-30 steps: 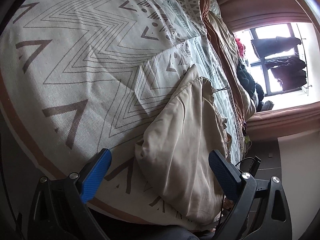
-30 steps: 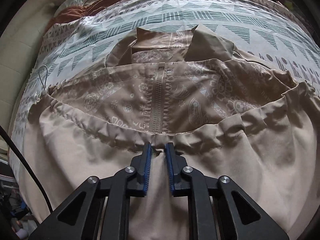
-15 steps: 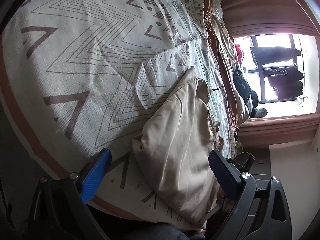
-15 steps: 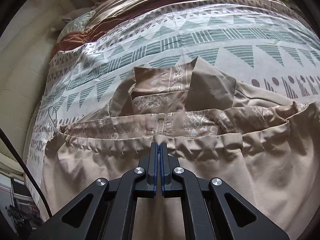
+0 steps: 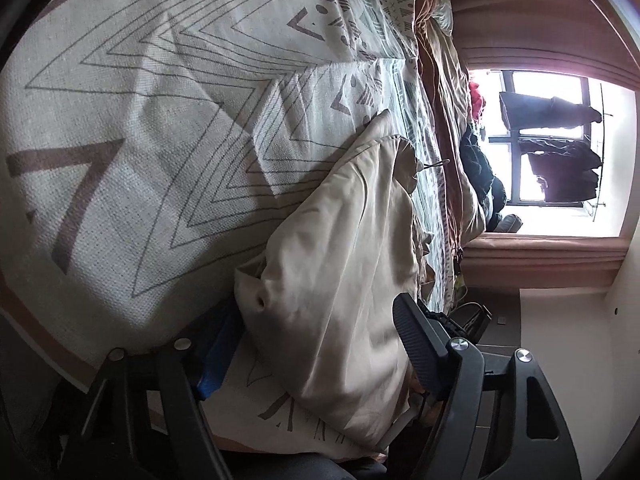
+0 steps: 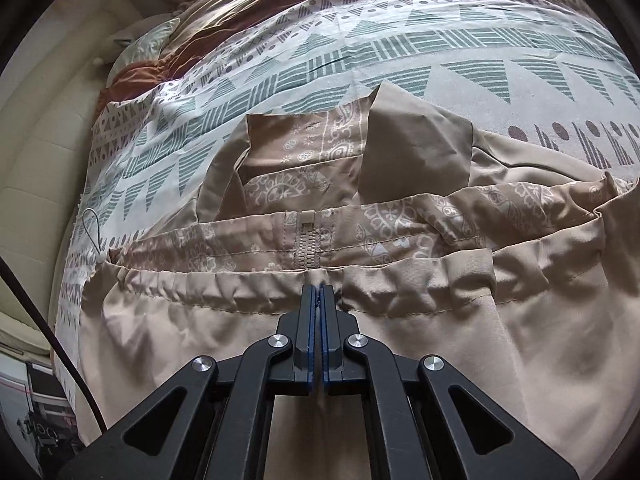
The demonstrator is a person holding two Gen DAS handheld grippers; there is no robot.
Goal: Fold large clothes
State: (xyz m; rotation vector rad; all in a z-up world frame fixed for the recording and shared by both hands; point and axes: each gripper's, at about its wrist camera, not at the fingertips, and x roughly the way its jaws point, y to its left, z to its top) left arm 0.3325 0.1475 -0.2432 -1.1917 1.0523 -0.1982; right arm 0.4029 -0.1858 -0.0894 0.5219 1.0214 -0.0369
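A beige jacket (image 6: 400, 336) with a paisley lining and a zip lies on a patterned bedspread (image 6: 360, 48). My right gripper (image 6: 319, 300) is shut on the jacket's gathered hem at the middle, just below the zip (image 6: 306, 246). In the left wrist view the jacket (image 5: 344, 264) is a bunched beige mass on the bedspread (image 5: 140, 120). My left gripper (image 5: 320, 336) is open, its fingers on either side of the jacket's near edge, the fabric lying between them.
A drawstring loop (image 6: 91, 228) hangs at the jacket's left corner. A brown blanket and pillows (image 6: 168, 40) lie at the bed's far end. A window with hanging clothes (image 5: 552, 148) and a floor beside the bed (image 5: 500, 320) show in the left wrist view.
My right gripper closed on the hem and carried it up over the lining toward the collar. My left gripper moved in so the jacket's edge lies between its open fingers.
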